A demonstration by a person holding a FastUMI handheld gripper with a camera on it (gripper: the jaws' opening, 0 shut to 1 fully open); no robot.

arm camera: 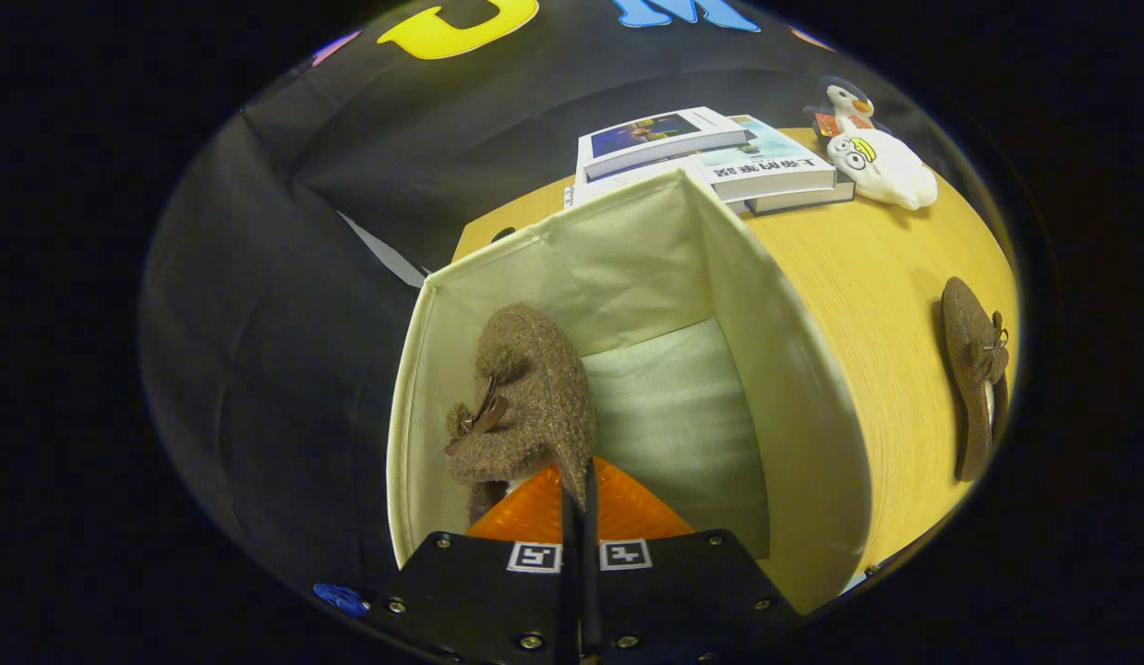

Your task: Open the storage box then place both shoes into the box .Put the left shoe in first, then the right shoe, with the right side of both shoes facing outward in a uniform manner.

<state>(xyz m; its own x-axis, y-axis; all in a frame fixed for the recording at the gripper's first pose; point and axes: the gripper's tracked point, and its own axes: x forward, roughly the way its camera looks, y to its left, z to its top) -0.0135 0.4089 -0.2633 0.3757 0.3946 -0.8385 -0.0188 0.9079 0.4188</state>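
One shoe, clamped by the hand-held gripper, hangs inside the box.

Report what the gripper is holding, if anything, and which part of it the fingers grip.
The gripper is shut on the fuzzy brown slipper shoe, pinching the edge at its near end, inside the open cream fabric storage box.

Brown shoe inside open box; second shoe on table.

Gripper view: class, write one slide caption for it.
Claw shut on the first brown shoe inside the open storage box; second shoe waits on the table.
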